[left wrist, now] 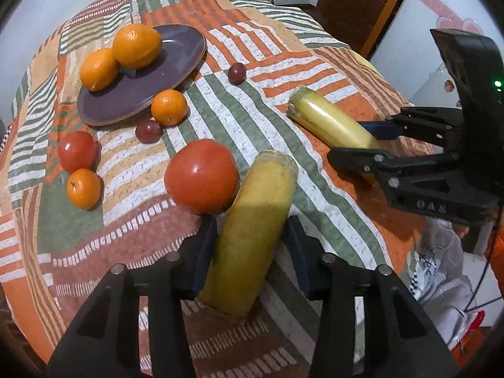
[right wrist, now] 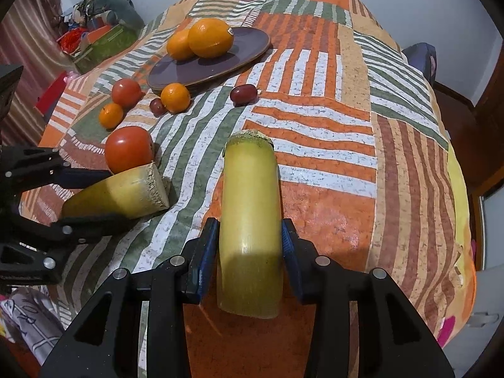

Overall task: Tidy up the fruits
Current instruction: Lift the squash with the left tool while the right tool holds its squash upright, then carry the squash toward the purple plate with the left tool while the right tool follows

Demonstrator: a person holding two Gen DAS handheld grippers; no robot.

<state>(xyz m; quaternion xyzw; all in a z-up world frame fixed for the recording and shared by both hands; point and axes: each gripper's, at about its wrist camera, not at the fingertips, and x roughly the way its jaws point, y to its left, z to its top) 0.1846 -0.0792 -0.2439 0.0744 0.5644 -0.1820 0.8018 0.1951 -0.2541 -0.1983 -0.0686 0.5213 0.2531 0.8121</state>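
Between left gripper (left wrist: 252,245) pads: yellow cane piece (left wrist: 252,230), clamped. Right gripper (right wrist: 250,252) nipped shut on second cane piece (right wrist: 250,220). Both over patchwork cloth (right wrist: 330,126); tomato (left wrist: 201,176) adjacent, plate (left wrist: 176,60) with oranges (left wrist: 137,45) beyond.

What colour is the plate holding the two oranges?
Dark purple plate with a brownish rim, clearest in the right wrist view.

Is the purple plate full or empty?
Neither: the purple plate holds two oranges at one end; the rest is bare.
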